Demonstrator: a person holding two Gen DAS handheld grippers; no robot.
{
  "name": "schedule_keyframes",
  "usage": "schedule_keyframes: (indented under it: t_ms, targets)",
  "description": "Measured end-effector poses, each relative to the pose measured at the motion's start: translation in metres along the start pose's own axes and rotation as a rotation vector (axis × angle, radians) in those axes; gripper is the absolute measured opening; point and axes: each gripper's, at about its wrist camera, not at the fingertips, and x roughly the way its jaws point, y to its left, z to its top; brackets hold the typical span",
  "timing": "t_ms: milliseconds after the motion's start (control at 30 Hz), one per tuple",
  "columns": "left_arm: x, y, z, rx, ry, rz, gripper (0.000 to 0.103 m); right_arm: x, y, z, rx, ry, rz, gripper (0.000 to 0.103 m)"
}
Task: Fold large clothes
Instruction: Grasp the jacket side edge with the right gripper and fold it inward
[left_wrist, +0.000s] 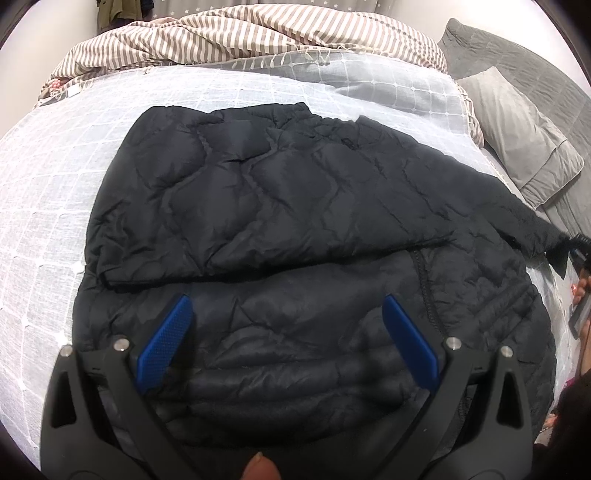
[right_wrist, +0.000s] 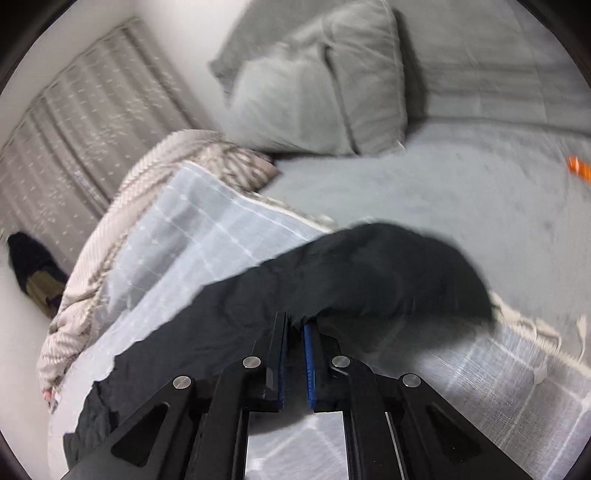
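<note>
A black quilted puffer jacket (left_wrist: 295, 206) lies spread on a pale grid-patterned blanket (left_wrist: 44, 206) on a bed, one sleeve folded across its body. My left gripper (left_wrist: 288, 310) is open and empty, hovering over the jacket's lower part, its blue pads wide apart. My right gripper (right_wrist: 295, 328) is shut on the end of the other sleeve (right_wrist: 369, 273) and holds it lifted off the blanket (right_wrist: 207, 221). In the left wrist view this sleeve (left_wrist: 524, 210) stretches out to the right edge, where the right gripper (left_wrist: 576, 247) partly shows.
A striped duvet (left_wrist: 229, 40) is bunched at the bed's far side. A grey pillow (left_wrist: 524, 147) and grey sheet (right_wrist: 443, 192) lie to the right. A small orange object (right_wrist: 578, 167) rests on the sheet. A curtain (right_wrist: 74, 147) hangs behind.
</note>
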Motion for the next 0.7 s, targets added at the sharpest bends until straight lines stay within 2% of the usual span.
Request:
schedule_keyframes:
  t_ms: [133, 300, 500, 700]
  targets:
    - [-0.001, 0.002, 0.001, -0.007, -0.003, -0.006, 0.102, -0.023, 0.048, 0.000, -0.125, -0.043, 0.045, 0.008]
    - [-0.002, 0.004, 0.001, -0.012, -0.005, -0.008, 0.102, -0.040, 0.115, -0.017, -0.316, -0.050, 0.105, 0.008]
    - [-0.002, 0.003, 0.000, -0.006, -0.006, -0.005, 0.102, -0.039, 0.196, -0.071, -0.589, 0.030, 0.187, 0.008]
    - [-0.001, -0.001, 0.000, 0.006, -0.005, -0.003, 0.102, -0.012, 0.246, -0.146, -0.816, 0.195, 0.239, 0.008]
